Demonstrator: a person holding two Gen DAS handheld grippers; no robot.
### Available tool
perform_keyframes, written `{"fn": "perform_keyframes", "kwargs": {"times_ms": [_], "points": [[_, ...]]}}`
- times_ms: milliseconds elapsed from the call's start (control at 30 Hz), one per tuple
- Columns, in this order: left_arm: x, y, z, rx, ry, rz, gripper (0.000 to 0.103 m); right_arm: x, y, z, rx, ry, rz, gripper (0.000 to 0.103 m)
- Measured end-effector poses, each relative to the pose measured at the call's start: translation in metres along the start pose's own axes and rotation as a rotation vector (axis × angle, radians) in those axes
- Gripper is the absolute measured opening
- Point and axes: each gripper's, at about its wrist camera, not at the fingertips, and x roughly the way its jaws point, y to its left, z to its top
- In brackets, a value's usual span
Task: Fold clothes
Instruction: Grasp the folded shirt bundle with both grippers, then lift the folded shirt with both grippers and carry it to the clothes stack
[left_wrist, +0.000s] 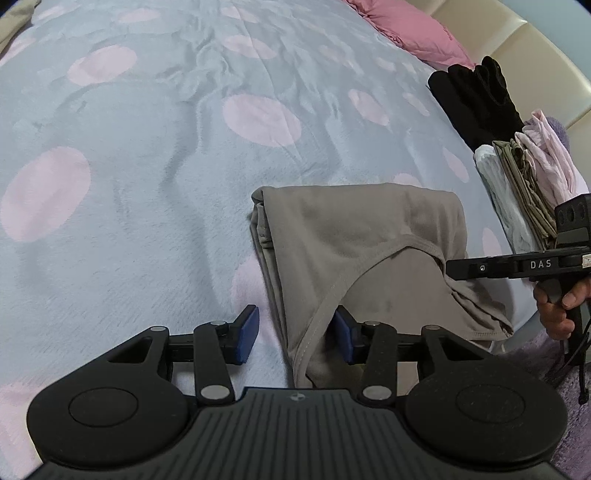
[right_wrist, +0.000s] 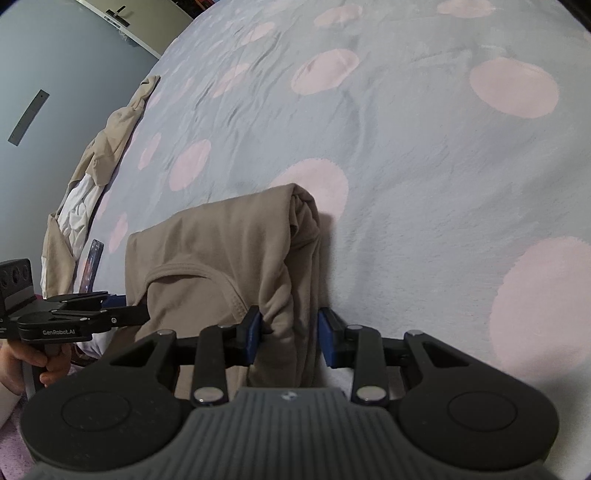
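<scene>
A taupe garment (left_wrist: 351, 236) lies folded on the blue blanket with pink dots (left_wrist: 147, 147), its neckline seam facing up. My left gripper (left_wrist: 297, 338) is open and straddles the garment's near hem; the right pad touches cloth, while the left pad stands clear of it. In the right wrist view the garment (right_wrist: 221, 240) has its bunched right fold between the blue pads of my right gripper (right_wrist: 291, 336), which is shut on it, and wrinkles gather at the left pad. Each gripper shows from the side in the other's view: the right gripper (left_wrist: 448, 269) and the left gripper (right_wrist: 142, 314), each held by a hand (left_wrist: 557, 306).
A stack of folded clothes (left_wrist: 517, 184), a black garment (left_wrist: 476, 99) and a pink pillow (left_wrist: 413, 29) line the bed's right side by a cream headboard (left_wrist: 535, 44). Loose beige and white clothes (right_wrist: 99, 147) and a phone (right_wrist: 92, 266) lie at the left edge.
</scene>
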Motion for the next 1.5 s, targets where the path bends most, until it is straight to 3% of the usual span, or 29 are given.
{"fn": "perform_keyframes", "kwargs": {"times_ms": [200,367,567,1133,1300,1500], "points": [[0.002,-0.001,0.001,0.012,-0.007,-0.015,0.035,0.002,-0.002,0.000,0.015,-0.003,0.030,0.032],[0.002,-0.001,0.002,0.012,-0.022,-0.057,0.020,0.003,-0.004,-0.001,0.037,-0.013,0.064,0.024],[-0.006,-0.009,-0.001,0.040,-0.061,-0.051,0.012,-0.008,0.001,-0.003,0.022,-0.046,0.078,0.020],[-0.064,-0.056,0.016,0.162,-0.276,-0.091,0.011,-0.086,0.040,0.011,-0.063,-0.267,0.193,0.019],[-0.081,-0.079,0.036,0.207,-0.313,-0.116,0.011,-0.123,0.041,0.019,-0.042,-0.310,0.194,0.019],[-0.087,-0.127,0.066,0.281,-0.347,-0.198,0.011,-0.183,0.035,0.032,-0.035,-0.365,0.155,0.019]]}}
